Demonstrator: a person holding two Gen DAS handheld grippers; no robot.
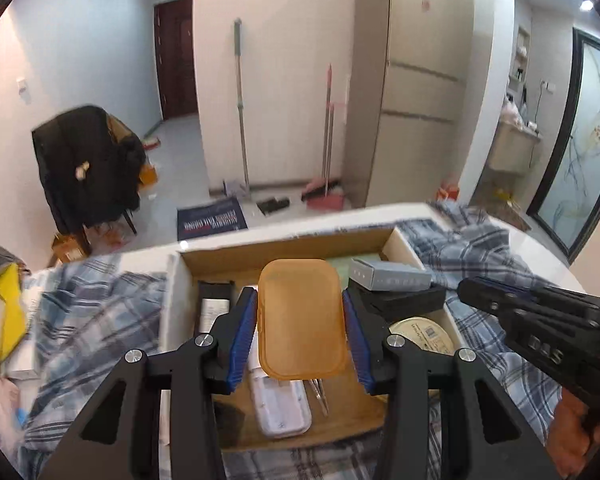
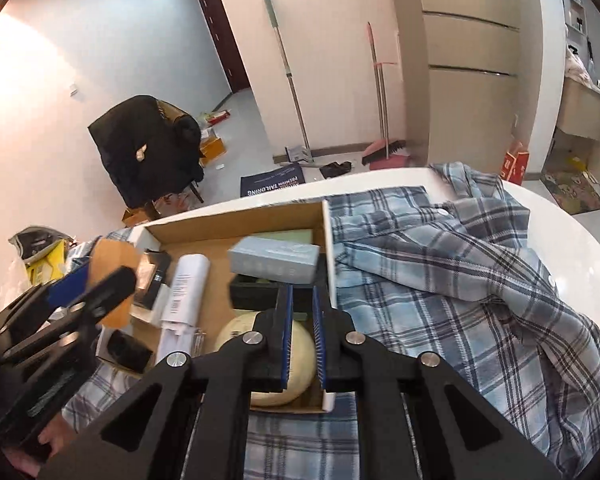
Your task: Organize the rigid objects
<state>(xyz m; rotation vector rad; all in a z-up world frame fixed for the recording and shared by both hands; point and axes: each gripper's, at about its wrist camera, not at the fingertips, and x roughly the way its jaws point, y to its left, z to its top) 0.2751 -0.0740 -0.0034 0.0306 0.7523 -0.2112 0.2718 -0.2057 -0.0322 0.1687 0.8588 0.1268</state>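
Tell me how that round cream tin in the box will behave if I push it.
The round cream tin lies flat, so it will probably slide, not roll. Its smooth lid looks slippery for pads. The black case and box wall alongside leave little room.

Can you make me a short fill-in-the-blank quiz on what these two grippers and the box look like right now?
1. The left gripper holds an orange ____.
2. The right gripper holds ____.
3. The cardboard box rests on a ____ shirt.
4. The round tin lies ____ the box.

Missing words: lid; nothing; plaid; inside
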